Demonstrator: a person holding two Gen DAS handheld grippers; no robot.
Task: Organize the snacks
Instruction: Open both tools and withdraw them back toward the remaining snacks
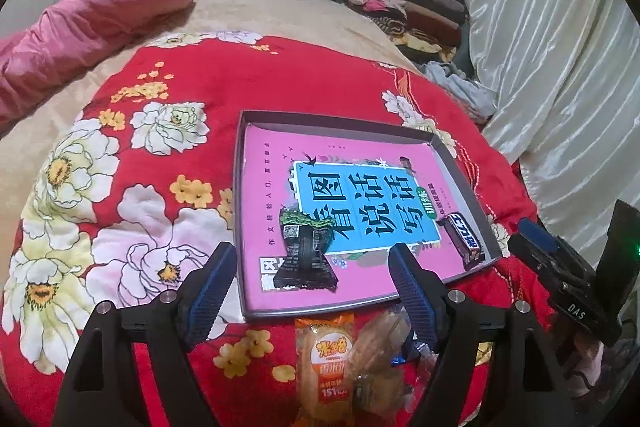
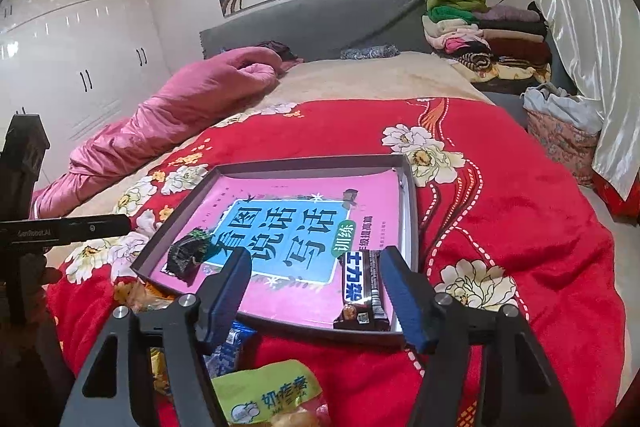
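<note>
A shallow grey box lid (image 1: 239,211) (image 2: 410,211) with a pink book inside lies on the red floral blanket. In it are a black-green snack packet (image 1: 306,255) (image 2: 188,253) and a brown Snickers bar (image 1: 464,239) (image 2: 362,287). My left gripper (image 1: 316,267) is open and empty, over the box's near edge. An orange rice-cracker pack (image 1: 324,367) and a clear-wrapped snack (image 1: 380,359) lie on the blanket below it. My right gripper (image 2: 316,279) is open and empty beside the Snickers bar. A green-yellow snack bag (image 2: 268,395) and a blue packet (image 2: 230,347) lie under it.
A pink quilt (image 1: 80,39) (image 2: 172,119) lies to the left on the bed. Folded clothes (image 2: 484,31) are stacked by the grey headboard. A white curtain (image 1: 560,67) hangs on the right. The right gripper's body (image 1: 568,275) shows at the left view's right edge.
</note>
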